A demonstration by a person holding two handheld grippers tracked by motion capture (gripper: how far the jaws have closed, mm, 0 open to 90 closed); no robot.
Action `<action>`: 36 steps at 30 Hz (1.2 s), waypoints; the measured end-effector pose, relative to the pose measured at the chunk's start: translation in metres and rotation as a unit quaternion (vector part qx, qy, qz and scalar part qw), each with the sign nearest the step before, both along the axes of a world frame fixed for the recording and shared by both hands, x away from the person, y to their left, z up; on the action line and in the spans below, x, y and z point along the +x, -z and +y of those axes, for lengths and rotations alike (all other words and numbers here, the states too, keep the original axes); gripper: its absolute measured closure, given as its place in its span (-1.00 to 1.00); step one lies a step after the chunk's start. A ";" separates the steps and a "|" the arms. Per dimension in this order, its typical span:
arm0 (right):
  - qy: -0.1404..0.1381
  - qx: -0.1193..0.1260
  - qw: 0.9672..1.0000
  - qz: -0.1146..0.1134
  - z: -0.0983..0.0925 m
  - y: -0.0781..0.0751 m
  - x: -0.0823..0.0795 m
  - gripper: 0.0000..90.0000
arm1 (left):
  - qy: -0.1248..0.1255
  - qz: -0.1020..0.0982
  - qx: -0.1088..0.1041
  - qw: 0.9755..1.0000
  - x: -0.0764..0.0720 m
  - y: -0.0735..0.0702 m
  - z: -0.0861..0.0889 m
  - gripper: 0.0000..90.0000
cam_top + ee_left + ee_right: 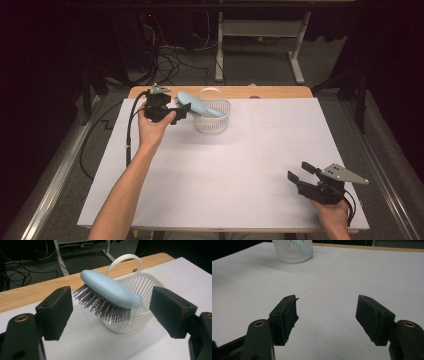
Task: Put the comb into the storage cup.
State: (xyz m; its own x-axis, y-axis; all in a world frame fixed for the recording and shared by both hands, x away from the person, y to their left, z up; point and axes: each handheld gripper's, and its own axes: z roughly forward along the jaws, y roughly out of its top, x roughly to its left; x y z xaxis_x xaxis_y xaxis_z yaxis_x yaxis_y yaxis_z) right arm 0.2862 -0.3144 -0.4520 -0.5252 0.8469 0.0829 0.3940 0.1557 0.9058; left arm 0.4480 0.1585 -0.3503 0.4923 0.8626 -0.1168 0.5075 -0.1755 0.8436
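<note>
A light blue hairbrush [192, 104] [110, 288] lies tilted across the rim of a white slatted basket [212, 122] [140, 285] [293, 250] at the back of the table. Its bristles face down and one end dips into the basket. My left gripper [182, 111] [113, 307] is just left of the basket, open. Its pads stand on either side of the brush head, apart from it. My right gripper [299, 170] [327, 315] rests near the front right corner, open with nothing between its jaws.
A white sheet [240, 165] covers the wooden table [280, 92], whose bare edge shows behind the basket. Beyond the table are floor cables [170, 60] and white desk legs [295, 55]. The left gripper's cable [131, 125] trails along the sheet's left side.
</note>
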 end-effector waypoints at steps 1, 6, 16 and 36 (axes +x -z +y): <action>0.000 0.001 1.000 0.000 0.000 0.000 0.000 -0.25 | -0.001 0.000 0.000 1.000 -0.001 0.000 0.000 -0.56; 0.000 0.001 1.000 -0.002 0.000 0.000 -0.001 -0.25 | -0.001 -0.003 0.001 1.000 -0.003 0.001 0.002 -0.56; 0.003 0.003 1.000 -0.002 -0.001 0.000 -0.001 -0.25 | -0.002 -0.008 0.000 1.000 -0.008 0.002 0.006 -0.56; 0.004 0.004 1.000 -0.002 -0.001 0.000 -0.001 -0.25 | 0.000 -0.017 -0.001 1.000 -0.019 0.002 0.014 -0.55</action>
State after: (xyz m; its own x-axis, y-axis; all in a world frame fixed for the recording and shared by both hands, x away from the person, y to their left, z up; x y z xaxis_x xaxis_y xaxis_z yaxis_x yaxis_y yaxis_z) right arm 0.2856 -0.3153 -0.4516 -0.5190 0.8504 0.0865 0.3910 0.1461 0.9087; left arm 0.4289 0.1728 -0.3527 0.4967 0.8621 -0.1005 0.4779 -0.1750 0.8608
